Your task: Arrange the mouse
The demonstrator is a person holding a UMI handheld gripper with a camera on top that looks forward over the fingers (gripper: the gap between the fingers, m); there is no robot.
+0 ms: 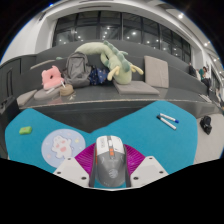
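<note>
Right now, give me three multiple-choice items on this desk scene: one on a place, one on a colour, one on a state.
1. Where is the mouse?
A. between the gripper fingers
B. beside the pens
C. on the grey box

2. What colour is the mat?
A. red
B. teal
C. white

3. How does the mouse sit?
A. flipped over
B. hanging in mid-air
C. top side up

Key: 1 A, a pink pad flanks it on each side. 2 B, teal shows all around the mouse. 3 C, its scroll wheel faces up.
</note>
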